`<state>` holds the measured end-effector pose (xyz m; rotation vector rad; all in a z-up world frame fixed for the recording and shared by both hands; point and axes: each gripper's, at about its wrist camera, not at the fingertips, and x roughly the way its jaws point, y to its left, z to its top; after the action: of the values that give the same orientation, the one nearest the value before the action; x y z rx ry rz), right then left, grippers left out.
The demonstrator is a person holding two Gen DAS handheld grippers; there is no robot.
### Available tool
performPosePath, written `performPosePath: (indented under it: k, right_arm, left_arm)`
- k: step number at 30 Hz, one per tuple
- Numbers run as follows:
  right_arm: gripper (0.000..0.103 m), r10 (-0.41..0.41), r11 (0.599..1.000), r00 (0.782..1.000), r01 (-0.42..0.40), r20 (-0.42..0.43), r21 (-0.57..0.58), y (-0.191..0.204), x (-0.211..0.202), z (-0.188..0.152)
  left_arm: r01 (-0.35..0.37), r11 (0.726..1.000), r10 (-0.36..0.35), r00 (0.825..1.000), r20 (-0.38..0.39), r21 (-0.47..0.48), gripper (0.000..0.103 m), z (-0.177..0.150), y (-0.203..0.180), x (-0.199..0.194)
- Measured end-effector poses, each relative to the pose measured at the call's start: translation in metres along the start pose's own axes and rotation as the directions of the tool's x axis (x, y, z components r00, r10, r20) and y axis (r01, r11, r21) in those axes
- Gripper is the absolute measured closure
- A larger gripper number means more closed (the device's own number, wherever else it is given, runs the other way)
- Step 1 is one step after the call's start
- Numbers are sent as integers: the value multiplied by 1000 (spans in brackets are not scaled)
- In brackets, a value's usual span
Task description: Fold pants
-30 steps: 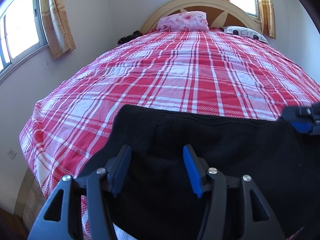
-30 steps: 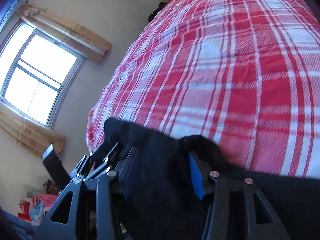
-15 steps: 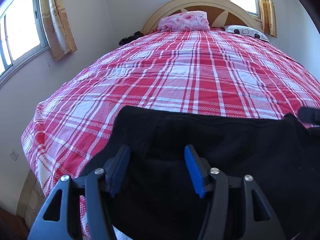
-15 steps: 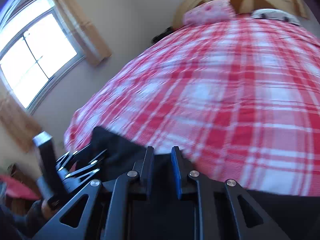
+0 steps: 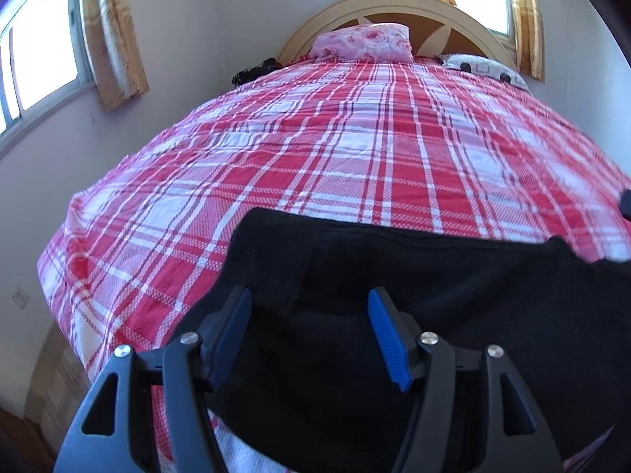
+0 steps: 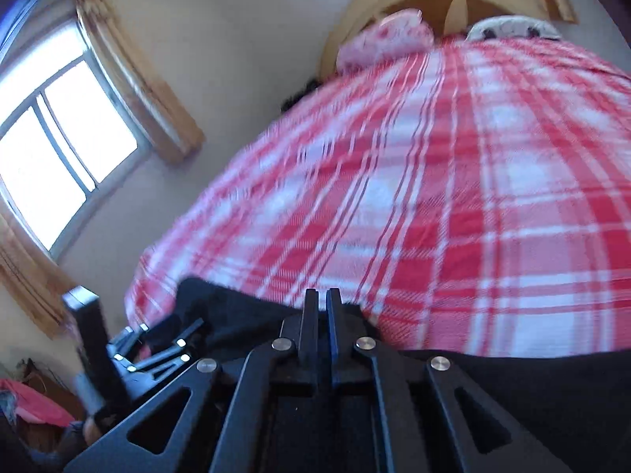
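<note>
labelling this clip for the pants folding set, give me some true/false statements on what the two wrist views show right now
1. The black pants lie at the near end of the red plaid bedspread. True.
2. The right gripper has its jaws spread wide. False: they are closed together, with black fabric right at the tips.
3. The left gripper is clamped shut on the pants. False: its jaws stand apart and are opening, over the fabric, with neither blue pad pressing on it.
4. A pink floral pillow sits at the headboard. True.
5. The pants cover the whole bed. False: most of the bedspread is bare.
</note>
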<state>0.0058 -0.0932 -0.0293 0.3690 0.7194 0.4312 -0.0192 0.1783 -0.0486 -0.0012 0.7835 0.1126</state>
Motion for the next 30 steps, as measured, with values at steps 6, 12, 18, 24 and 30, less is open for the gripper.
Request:
performPosePath:
  k: [6, 12, 18, 24, 30]
  right_arm:
    - [95, -182, 961, 959, 127, 216, 245, -81, -122, -6]
    - [41, -488, 800, 800, 251, 348, 545, -170, -266, -66]
    - [41, -664, 647, 703, 368, 255, 668, -224, -337, -104]
    - [42, -740, 548, 649, 429, 177, 718, -269, -366, -108]
    - [42, -737, 539, 663, 462, 128, 704, -313, -392, -102]
  left_arm:
    - [127, 992, -127, 992, 11, -6, 27, 4, -25, -11]
    - [148, 988, -147, 989, -25, 32, 27, 1, -57, -9]
    - [173, 979, -176, 984, 19, 105, 27, 4, -87, -30]
    - [140, 978, -141, 990, -4, 151, 27, 0, -98, -34]
    - [140, 985, -136, 989, -50, 105, 27, 1, -102, -31]
